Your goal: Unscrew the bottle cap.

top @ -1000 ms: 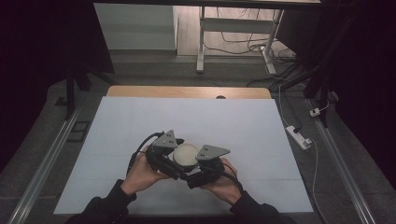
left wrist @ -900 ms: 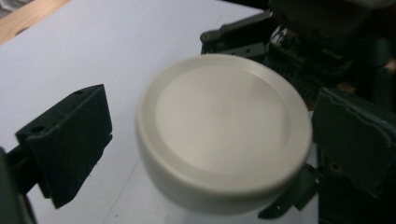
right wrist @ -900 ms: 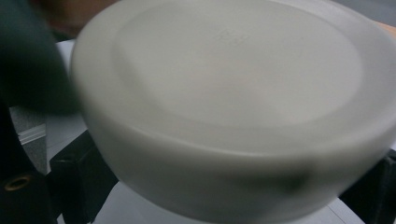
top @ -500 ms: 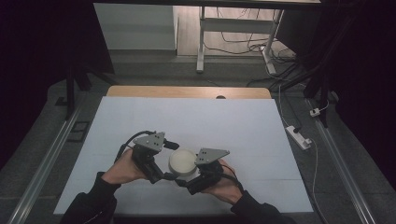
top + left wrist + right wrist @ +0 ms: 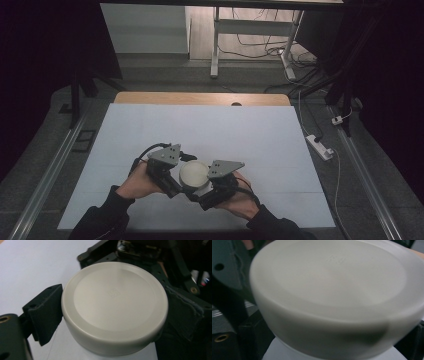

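A white jar with a cream round lid is held just above the white table, near its front edge. My left gripper comes in from the left, and in the left gripper view its jaws press both sides of the lid. My right gripper comes in from the right, lower down. In the right gripper view the lid looms very close and blurred, with the jar's white body between dark jaws at the bottom corners. A hand holds each gripper.
A wooden strip runs along the table's far edge. A white power strip lies on the floor to the right, with cables behind it. A metal desk frame stands beyond the table. Rails run along both sides.
Over the last second my left gripper and hand swung out to the left around the lid, and the jar sank slightly toward me. The right gripper barely moved.
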A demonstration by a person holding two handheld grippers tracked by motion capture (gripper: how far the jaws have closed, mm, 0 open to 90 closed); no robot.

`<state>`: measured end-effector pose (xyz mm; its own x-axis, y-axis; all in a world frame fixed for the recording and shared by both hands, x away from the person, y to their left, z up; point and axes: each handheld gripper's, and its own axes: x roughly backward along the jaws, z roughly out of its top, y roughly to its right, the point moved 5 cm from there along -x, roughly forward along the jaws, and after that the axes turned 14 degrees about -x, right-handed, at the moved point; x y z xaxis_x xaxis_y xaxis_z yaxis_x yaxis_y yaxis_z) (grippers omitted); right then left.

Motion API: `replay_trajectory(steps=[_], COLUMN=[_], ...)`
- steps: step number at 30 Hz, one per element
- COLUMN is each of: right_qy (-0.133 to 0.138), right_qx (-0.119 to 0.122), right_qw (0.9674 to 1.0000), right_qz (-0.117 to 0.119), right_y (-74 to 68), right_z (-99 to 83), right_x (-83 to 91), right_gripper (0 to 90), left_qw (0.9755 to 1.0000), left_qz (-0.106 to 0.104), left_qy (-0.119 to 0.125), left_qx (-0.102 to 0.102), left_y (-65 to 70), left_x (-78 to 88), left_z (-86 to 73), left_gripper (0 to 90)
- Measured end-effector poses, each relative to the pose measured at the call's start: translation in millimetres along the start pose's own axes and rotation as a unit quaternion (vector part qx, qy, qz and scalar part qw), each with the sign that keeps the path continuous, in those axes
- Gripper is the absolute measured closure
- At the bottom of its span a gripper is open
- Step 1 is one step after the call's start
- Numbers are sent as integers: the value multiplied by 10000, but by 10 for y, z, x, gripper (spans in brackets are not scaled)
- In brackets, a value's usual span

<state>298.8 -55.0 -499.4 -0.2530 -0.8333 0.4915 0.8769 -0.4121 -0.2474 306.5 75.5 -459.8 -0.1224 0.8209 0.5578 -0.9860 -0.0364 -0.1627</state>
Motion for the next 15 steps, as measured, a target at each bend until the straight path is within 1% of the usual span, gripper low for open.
replay_trajectory(steps=[1, 3, 5, 6, 7, 8, 10, 11, 12, 15], right_qy=[10, 30, 60, 69, 75, 85, 108, 108, 109, 118], right_qx=[-30, -70, -118, -142, -158, -184, -256, -256, -273, -258], right_qw=[10000, 9997, 9992, 9989, 9984, 9980, 9972, 9972, 9967, 9966], right_qz=[-63, -217, -365, -442, -533, -604, -690, -690, -762, -778], right_y=[16, 50, 82, 95, 109, 120, 142, 142, 158, 163], right_z=[2, 7, 11, 13, 14, 14, 13, 13, 9, 5], right_x=[0, 5, 9, 10, 11, 11, 6, 6, 0, -2], right_gripper=[69, 69, 69, 69, 69, 69, 69, 69, 69, 69], left_qw=[9999, 9990, 9967, 9967, 9933, 9914, 9869, 9869, 9851, 9855], left_qz=[95, 337, 595, 595, 856, 978, 1220, 1220, 1325, 1311], left_qy=[-63, -164, -303, -303, -407, -461, -520, -520, -582, -543], left_qx=[63, 260, 462, 462, 662, 731, 917, 917, 928, 927], left_y=[-8, -12, -13, -13, -9, -4, 9, 9, 17, 12], left_x=[-10, -39, -67, -67, -100, -116, -156, -156, -184, -184], left_z=[8, 33, 61, 61, 87, 98, 121, 121, 133, 141], left_gripper=[79, 79, 79, 79, 79, 79, 79, 79, 78, 74])
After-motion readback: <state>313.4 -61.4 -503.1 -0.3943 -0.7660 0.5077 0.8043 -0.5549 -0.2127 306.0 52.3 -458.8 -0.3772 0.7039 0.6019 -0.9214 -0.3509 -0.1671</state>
